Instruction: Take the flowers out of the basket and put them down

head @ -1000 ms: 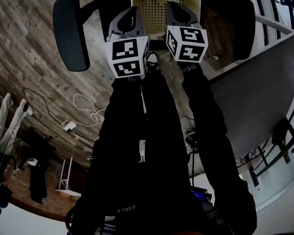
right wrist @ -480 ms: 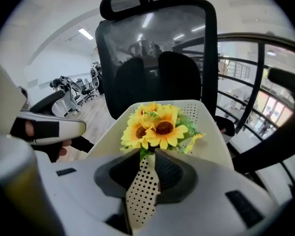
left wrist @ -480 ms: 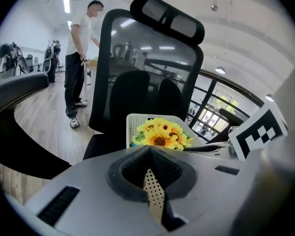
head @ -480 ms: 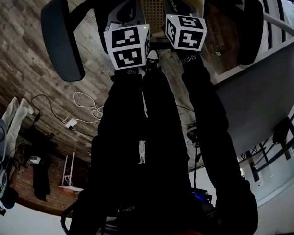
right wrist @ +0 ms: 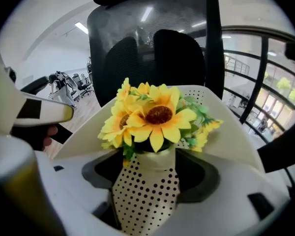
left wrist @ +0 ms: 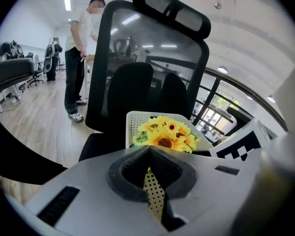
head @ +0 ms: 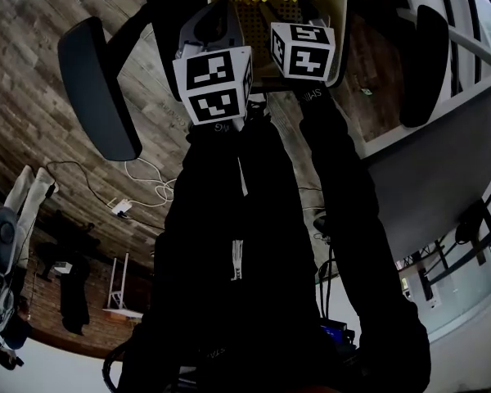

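1. just left of the basket (right wrist: 143,200), my left gripper (left wrist: 148,156) has its jaws drawn together at the tips. a strip of the basket's dotted wall shows through the thin slit below them.
2. the flowers (right wrist: 155,116), yellow sunflowers, sit in the basket's mouth. behind the basket rises the mesh back of a black office chair (right wrist: 152,28).
3. at the basket's front, my right gripper (right wrist: 152,173) has just been opening its jaws. they stand apart with the dotted wall between them, and dark gaps show on both sides near the rim.
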The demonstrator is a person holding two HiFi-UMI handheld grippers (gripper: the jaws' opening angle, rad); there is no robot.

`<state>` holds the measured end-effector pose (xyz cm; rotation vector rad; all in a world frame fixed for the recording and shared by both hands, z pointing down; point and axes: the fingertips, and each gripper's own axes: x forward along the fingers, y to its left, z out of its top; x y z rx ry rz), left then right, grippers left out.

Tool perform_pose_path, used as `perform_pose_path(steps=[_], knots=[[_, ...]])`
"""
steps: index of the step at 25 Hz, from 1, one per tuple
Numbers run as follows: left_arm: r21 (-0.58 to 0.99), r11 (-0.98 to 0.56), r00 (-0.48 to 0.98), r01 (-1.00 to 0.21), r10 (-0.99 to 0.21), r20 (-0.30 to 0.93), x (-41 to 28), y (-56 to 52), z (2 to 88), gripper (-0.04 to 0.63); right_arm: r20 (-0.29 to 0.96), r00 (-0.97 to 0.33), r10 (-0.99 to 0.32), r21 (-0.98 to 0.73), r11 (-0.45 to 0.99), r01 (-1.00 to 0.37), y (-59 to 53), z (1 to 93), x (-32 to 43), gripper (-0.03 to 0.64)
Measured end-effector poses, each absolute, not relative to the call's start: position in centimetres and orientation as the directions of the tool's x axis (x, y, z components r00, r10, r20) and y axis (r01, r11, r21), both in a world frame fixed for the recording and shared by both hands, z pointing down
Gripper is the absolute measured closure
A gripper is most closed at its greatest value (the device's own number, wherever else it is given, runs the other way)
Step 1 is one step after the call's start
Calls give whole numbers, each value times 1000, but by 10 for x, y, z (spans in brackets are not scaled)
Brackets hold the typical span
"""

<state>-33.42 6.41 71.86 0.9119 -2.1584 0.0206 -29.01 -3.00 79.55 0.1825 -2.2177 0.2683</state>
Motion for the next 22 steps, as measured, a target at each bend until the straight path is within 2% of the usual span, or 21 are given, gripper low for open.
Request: perform_pose_path(steps=[7,12,22], knots=[[258,737,-461,-625,-615,639,-347,64,720,595,764,-640,-80,-88,970,-226,-43,824,-308,183],[253,738,-479,-625,-619,622,-353,66,719,595,739,-662,-124,-70,963,-259,-48,837,-323,134],[243,742,-503,-625,-621,601,-361,74,722,595,703,-687,-186,-41,953,-300,-54,848,-364,127]])
